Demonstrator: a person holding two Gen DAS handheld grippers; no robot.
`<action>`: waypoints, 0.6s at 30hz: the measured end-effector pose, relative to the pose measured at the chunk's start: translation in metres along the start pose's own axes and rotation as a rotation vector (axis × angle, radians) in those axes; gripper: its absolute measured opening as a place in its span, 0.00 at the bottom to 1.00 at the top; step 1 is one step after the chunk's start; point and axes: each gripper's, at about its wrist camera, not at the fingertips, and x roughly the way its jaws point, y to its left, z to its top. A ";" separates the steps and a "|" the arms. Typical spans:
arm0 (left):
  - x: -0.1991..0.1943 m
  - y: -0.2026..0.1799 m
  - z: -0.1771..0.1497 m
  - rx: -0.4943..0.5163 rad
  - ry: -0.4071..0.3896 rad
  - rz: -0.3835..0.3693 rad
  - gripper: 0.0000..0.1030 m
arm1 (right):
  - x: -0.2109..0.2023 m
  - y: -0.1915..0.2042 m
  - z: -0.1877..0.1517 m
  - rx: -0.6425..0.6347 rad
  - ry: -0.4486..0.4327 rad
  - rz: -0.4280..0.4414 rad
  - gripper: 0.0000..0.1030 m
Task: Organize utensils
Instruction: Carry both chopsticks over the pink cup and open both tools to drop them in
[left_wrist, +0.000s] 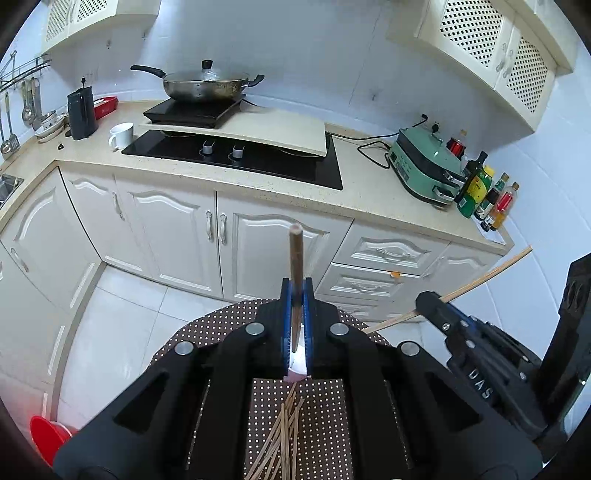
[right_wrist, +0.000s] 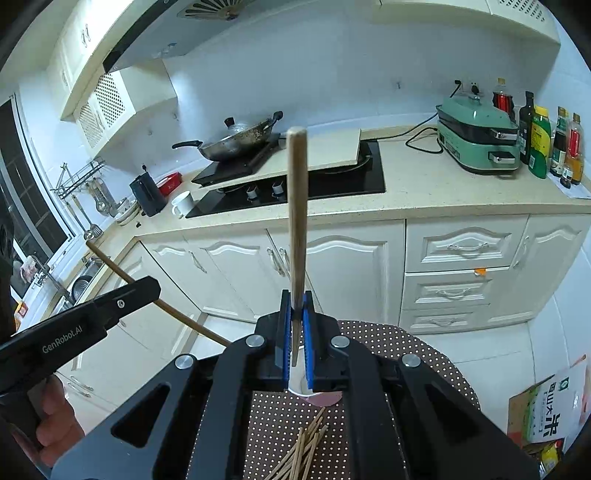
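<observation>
- Brown dotted table (right_wrist: 406, 343) carries the work; loose chopstick pile (right_wrist: 303, 454) lies on it, near the white cup (right_wrist: 297, 384)
- Left gripper (left_wrist: 296, 325) clamped on a dark chopstick (left_wrist: 296, 254), upright
- Right gripper (right_wrist: 295, 332) clamped on a pale chopstick (right_wrist: 297, 206), above the cup
- Judgement: keep sticks vertical, lower tips into the cup mouth before letting go
- Cup contents hidden
</observation>
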 end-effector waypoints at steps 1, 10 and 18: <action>0.005 0.000 0.001 0.002 0.007 0.000 0.06 | 0.005 -0.001 0.000 0.002 0.008 0.000 0.04; 0.050 -0.003 -0.007 0.023 0.093 0.005 0.06 | 0.050 -0.014 -0.016 0.033 0.109 -0.010 0.04; 0.093 -0.002 -0.020 0.028 0.187 -0.005 0.06 | 0.091 -0.028 -0.034 0.056 0.227 -0.023 0.04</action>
